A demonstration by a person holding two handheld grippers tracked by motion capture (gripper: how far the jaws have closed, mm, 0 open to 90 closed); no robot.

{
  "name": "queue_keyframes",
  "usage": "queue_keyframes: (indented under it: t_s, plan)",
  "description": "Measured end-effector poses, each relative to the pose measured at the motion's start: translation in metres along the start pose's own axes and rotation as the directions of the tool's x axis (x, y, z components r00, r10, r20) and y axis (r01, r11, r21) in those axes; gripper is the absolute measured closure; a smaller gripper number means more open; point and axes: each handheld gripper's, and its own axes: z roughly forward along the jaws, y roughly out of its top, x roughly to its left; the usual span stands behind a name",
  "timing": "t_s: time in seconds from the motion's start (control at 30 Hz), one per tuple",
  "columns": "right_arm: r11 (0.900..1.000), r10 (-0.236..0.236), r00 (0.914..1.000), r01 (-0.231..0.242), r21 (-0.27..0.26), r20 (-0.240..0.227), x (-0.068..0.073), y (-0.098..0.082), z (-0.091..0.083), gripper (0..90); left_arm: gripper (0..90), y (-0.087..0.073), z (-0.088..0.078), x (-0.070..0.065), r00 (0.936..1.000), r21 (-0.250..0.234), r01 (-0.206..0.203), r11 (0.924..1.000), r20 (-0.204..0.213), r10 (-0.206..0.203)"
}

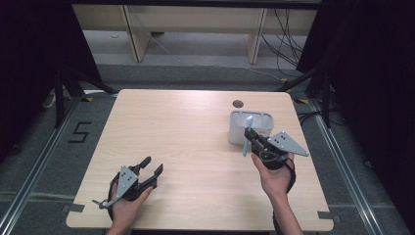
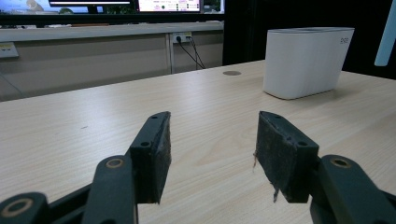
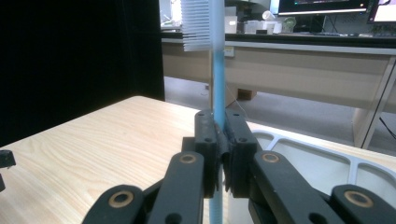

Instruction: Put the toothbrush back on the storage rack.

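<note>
A light-blue toothbrush [image 1: 246,136] stands nearly upright in my right gripper [image 1: 250,139], which is shut on its handle. In the right gripper view the toothbrush [image 3: 218,70] rises between the pads with its white bristles at the top, facing left, and my right gripper [image 3: 221,154] clamps it partway up the handle. A white holder [image 1: 236,131] with compartments stands just behind the brush, and its rim [image 3: 327,154] lies just past the jaws. My left gripper [image 1: 152,165] rests near the table's front left, open and holding nothing [image 2: 212,149]. The holder [image 2: 306,63] stands far ahead of it.
A round cable hole [image 1: 238,104] sits in the wooden table [image 1: 186,132] behind the holder. Beyond the far edge are desk legs, cables and dark curtains. The floor on the left bears a "5" mark [image 1: 80,132].
</note>
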Motion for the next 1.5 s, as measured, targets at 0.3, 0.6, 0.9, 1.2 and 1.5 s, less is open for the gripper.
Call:
queue_keyframes:
  t_s: [0.3,0.6,0.9,1.2,1.5]
  plan:
    - [1.000,-0.004,0.9998,0.004,-0.004,0.022,-0.006,0.003,-0.002,85.8,44.9,0.000,0.000,0.000,1.0000,0.000,0.004,1.0000,0.000,-0.004]
    - [1.000,-0.026,0.9988,0.027,-0.009,0.042,-0.013,0.005,-0.002,85.8,45.0,0.000,0.000,0.000,1.0000,0.001,0.004,1.0000,0.001,-0.004]
    - [1.000,0.004,0.9983,-0.003,-0.020,0.057,-0.016,0.009,-0.003,85.8,45.1,0.000,0.000,0.000,1.0000,0.005,0.006,1.0000,0.000,-0.006]
    - [0.999,-0.013,0.9967,0.015,-0.028,0.081,-0.022,0.011,-0.004,85.8,45.1,0.000,0.000,0.000,1.0000,0.004,0.004,1.0000,0.001,-0.004]
    - [0.999,-0.022,0.9943,0.027,-0.044,0.104,-0.028,0.012,-0.004,85.8,45.1,0.000,0.000,-0.001,1.0000,0.006,-0.002,1.0000,0.000,0.002]
